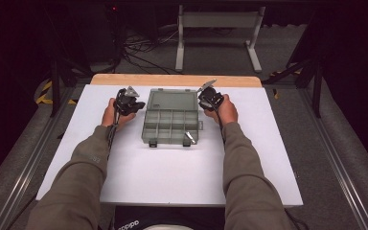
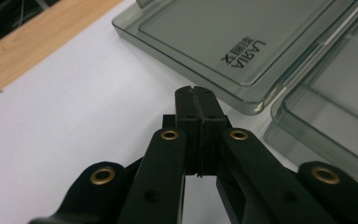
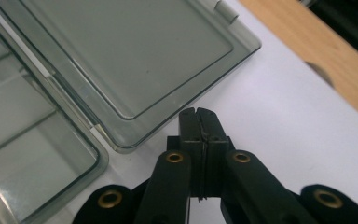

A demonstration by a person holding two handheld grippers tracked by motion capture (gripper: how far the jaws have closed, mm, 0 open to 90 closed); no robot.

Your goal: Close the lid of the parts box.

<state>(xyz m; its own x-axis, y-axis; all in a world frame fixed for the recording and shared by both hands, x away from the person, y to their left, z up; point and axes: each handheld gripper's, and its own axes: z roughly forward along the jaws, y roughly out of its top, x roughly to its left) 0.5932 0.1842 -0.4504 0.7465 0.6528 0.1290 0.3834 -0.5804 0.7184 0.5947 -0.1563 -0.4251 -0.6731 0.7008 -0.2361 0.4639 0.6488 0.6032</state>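
A: State the position of the organizer box (image 1: 171,125).

B: It lies open at the centre of the white bench (image 1: 172,167), its lid (image 1: 172,99) folded flat toward the far side.

A: Left gripper (image 1: 133,103)?

B: Clenched on nothing, just left of the lid's corner.

A: Right gripper (image 1: 206,96)?

B: Clenched likewise, empty, just right of the lid. A small metal piece (image 1: 189,138) rests at the box's near right edge.
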